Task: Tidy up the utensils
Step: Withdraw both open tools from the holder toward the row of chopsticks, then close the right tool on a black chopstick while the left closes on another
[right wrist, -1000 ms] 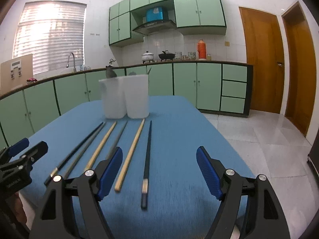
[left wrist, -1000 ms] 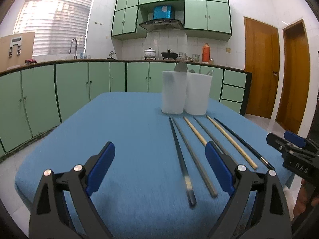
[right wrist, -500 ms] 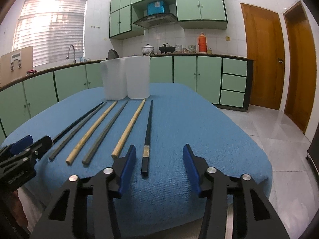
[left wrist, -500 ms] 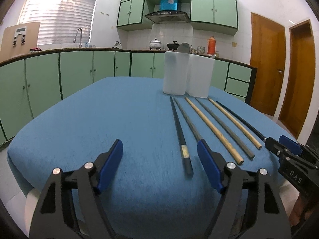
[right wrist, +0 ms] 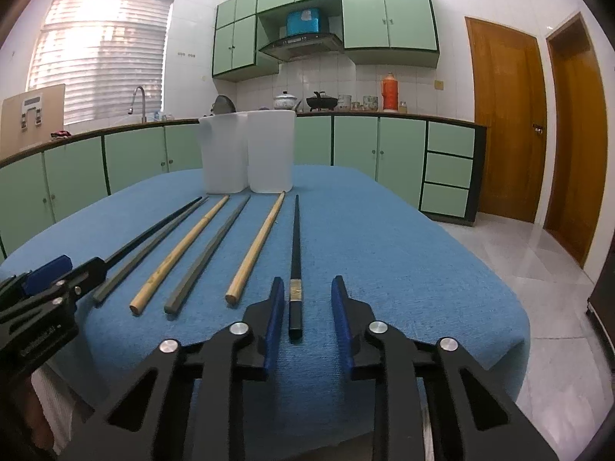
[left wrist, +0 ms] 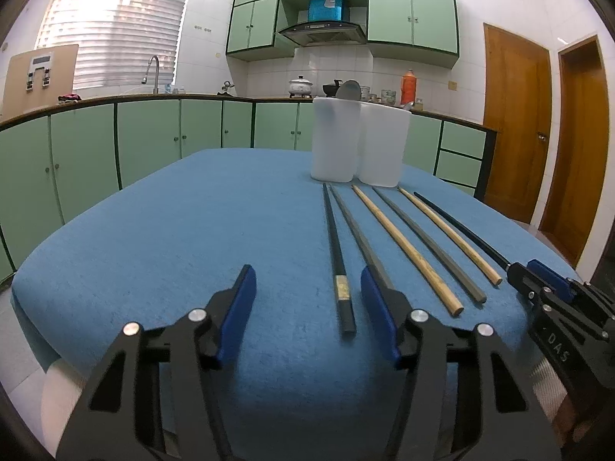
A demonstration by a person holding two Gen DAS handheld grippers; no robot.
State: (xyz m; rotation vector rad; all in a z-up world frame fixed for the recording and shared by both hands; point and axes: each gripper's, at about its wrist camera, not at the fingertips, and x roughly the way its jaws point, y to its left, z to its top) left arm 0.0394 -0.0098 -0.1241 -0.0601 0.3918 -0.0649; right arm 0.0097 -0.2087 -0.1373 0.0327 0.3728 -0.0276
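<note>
Several chopsticks lie side by side on the blue table (left wrist: pixel 184 230), pointing at two white holders (left wrist: pixel 336 142) (right wrist: pixel 271 153). My left gripper (left wrist: pixel 307 292) sits low at the near edge, jaws closing. The leftmost black chopstick (left wrist: pixel 338 265) lies between them near the right pad, untouched. A grey chopstick (left wrist: pixel 355 230) runs behind that pad. My right gripper (right wrist: pixel 307 288) is closing around the rightmost black chopstick (right wrist: pixel 295 269), with small gaps on both sides. Each gripper shows in the other's view, the right gripper (left wrist: pixel 553 296) and the left gripper (right wrist: pixel 50 280).
A spoon (left wrist: pixel 349 90) stands in the left holder. Two tan chopsticks (right wrist: pixel 180 249) (right wrist: pixel 255 246) and grey ones lie between the black pair. Green cabinets (left wrist: pixel 96 161) ring the room, and wooden doors (right wrist: pixel 503 123) stand at the right. The table's rounded edge is just below both grippers.
Both grippers have sunk toward the table's near edge and their jaws have narrowed, the right more than the left. Each now has a black chopstick's end between its pads.
</note>
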